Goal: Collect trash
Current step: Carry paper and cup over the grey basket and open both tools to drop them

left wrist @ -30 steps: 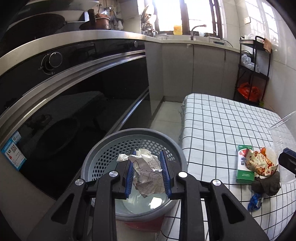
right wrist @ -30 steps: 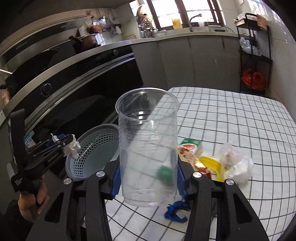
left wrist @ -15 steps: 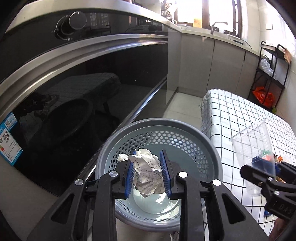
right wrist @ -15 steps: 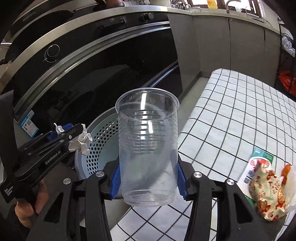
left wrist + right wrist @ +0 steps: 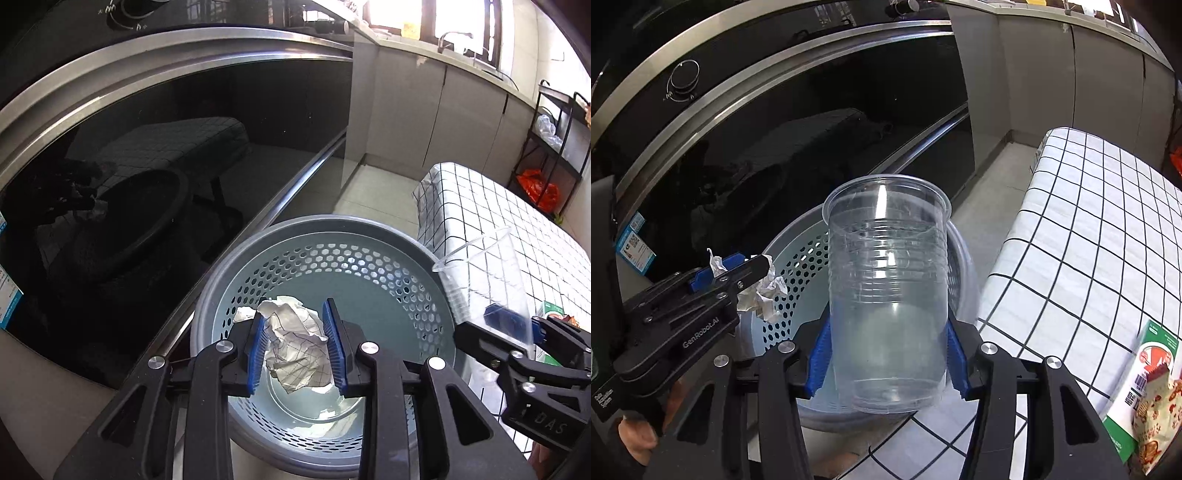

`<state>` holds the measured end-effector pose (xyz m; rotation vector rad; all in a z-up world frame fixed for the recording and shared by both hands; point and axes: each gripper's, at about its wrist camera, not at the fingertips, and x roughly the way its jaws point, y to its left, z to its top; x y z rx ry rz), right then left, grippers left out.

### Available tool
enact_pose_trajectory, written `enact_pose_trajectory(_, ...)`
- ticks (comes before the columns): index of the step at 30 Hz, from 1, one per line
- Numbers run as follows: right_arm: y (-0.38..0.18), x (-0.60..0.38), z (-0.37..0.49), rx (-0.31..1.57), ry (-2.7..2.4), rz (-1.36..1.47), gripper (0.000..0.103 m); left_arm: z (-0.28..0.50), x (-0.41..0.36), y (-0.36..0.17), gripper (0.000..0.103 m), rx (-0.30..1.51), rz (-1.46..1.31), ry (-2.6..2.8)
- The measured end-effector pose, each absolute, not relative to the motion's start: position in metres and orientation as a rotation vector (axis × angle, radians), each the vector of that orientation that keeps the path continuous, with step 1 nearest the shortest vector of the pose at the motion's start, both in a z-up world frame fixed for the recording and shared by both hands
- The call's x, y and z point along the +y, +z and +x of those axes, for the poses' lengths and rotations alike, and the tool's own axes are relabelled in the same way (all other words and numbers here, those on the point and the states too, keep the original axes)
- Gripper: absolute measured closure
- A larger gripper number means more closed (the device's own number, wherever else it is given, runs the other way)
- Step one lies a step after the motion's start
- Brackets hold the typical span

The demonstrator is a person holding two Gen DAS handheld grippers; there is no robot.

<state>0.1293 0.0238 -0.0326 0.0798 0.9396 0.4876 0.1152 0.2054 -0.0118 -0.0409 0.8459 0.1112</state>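
My left gripper (image 5: 297, 350) is shut on a crumpled white paper ball (image 5: 295, 349) and holds it over the open grey perforated waste basket (image 5: 369, 266). My right gripper (image 5: 888, 354) is shut on a clear plastic cup (image 5: 886, 288), upright, above the basket's (image 5: 798, 266) right rim. The right gripper also shows in the left wrist view (image 5: 509, 325) with the cup (image 5: 484, 277), and the left gripper shows in the right wrist view (image 5: 738, 267) with the paper (image 5: 764, 291). The basket's bottom looks bare apart from light patches.
A table with a white black-checked cloth (image 5: 1089, 229) stands right of the basket. A green carton (image 5: 1145, 376) and a printed snack wrapper (image 5: 1156, 424) lie on it. A black glass oven front (image 5: 166, 166) is to the left. A metal shelf rack (image 5: 546, 147) stands at the far right.
Both grippers have moved closer to and over the basket, which now fills more of each view. The cup has come from over the table to the basket's rim. Both stay shut.
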Motion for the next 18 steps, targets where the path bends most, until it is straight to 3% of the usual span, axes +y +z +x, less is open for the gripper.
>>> enact_pose_trajectory(6,-0.037,0.034,0.142,0.954,0.491,0.071,0.053,0.117,0.208,-0.012,0.072,0.85,-0.047,0.115)
enact_pose_trajectory(10,-0.039,0.037,0.144,0.949,0.489,0.071,0.051,0.117,0.211,-0.011,0.062,0.846,-0.05,0.12)
enact_pose_trajectory(12,-0.038,0.036,0.142,0.943,0.49,0.075,0.045,0.116,0.211,-0.011,0.053,0.845,-0.051,0.119)
enact_pose_trajectory(13,-0.038,0.035,0.142,0.938,0.493,0.084,0.03,0.116,0.211,-0.011,0.044,0.843,-0.051,0.12)
enact_pose_trajectory(14,-0.037,0.033,0.141,0.927,0.491,0.098,0.024,0.115,0.211,-0.01,0.041,0.838,-0.05,0.122)
enact_pose_trajectory(18,-0.033,0.028,0.136,0.915,0.479,0.105,0.024,0.112,0.211,-0.007,0.035,0.824,-0.043,0.128)
